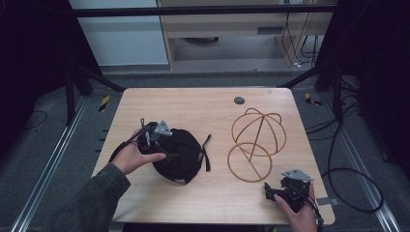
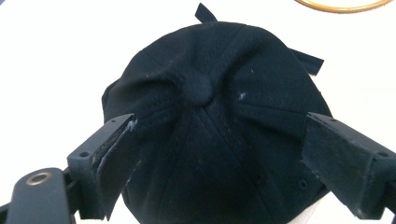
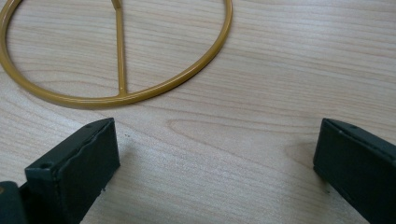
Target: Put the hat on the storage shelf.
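Observation:
A black cap (image 1: 180,153) lies crown up on the left half of the wooden table (image 1: 203,108), its strap ends sticking out to the right. My left gripper (image 1: 157,140) hovers at the cap's left side. In the left gripper view the cap (image 2: 210,116) sits between and beyond the open jaws of my left gripper (image 2: 219,154), which do not press on it. A gold wire hat stand (image 1: 255,142) with a round base ring stands right of centre. My right gripper (image 1: 275,191) rests open near the front right edge, its base ring (image 3: 116,88) just ahead of the jaws.
A small dark round disc (image 1: 239,100) is set in the table near the far edge. Black cables (image 1: 358,193) lie on the floor to the right. Dark frame posts and a pale cabinet stand beyond the table.

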{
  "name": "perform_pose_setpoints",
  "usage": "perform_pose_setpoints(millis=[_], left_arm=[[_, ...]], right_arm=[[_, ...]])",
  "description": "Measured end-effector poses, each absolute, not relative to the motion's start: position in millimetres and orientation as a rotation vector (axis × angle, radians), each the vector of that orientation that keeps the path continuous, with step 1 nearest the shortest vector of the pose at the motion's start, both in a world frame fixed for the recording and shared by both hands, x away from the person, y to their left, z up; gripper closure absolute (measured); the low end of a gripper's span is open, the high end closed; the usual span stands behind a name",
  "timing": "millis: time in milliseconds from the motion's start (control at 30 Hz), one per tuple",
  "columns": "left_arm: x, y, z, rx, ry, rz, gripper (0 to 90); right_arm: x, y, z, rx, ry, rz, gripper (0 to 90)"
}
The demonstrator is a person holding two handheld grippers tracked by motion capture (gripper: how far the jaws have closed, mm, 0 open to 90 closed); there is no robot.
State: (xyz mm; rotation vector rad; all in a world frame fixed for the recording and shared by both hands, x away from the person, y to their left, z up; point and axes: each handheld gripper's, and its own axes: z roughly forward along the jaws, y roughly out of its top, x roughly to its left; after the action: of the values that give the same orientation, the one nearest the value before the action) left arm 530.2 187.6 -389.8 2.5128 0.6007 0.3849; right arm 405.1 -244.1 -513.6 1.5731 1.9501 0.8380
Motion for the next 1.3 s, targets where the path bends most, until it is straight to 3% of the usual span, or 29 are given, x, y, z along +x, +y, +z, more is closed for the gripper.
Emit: perform_pose_setpoints(millis=[533,667,767,833,933,1300], left_arm=[[551,168,-390,2.595,0.611,0.331,32.6],[558,168,-389,2.601,0.63,0.305,48.0],[560,166,-391,2.622,0.629,0.301,50.6],[562,165,-391,2.619,0.628,0.274,60.2],[561,166,-389,2.597,0.633,0.274,65.5],[550,173,-378,2.574,0.592,0.304,70.9]], right_arm=[[405,-245,-514,1.564,1.957,0.839,0.4],[405,-245,-514,1.564,1.958,0.839,0.4],[405,-245,-514,1.564,1.958,0.839,0.4],[405,-245,-514,1.564,1.958,0.839,0.4],[405,-245,-514,1.563,1.959,0.84,0.4],[405,-245,-514,1.563,1.959,0.84,0.4]])
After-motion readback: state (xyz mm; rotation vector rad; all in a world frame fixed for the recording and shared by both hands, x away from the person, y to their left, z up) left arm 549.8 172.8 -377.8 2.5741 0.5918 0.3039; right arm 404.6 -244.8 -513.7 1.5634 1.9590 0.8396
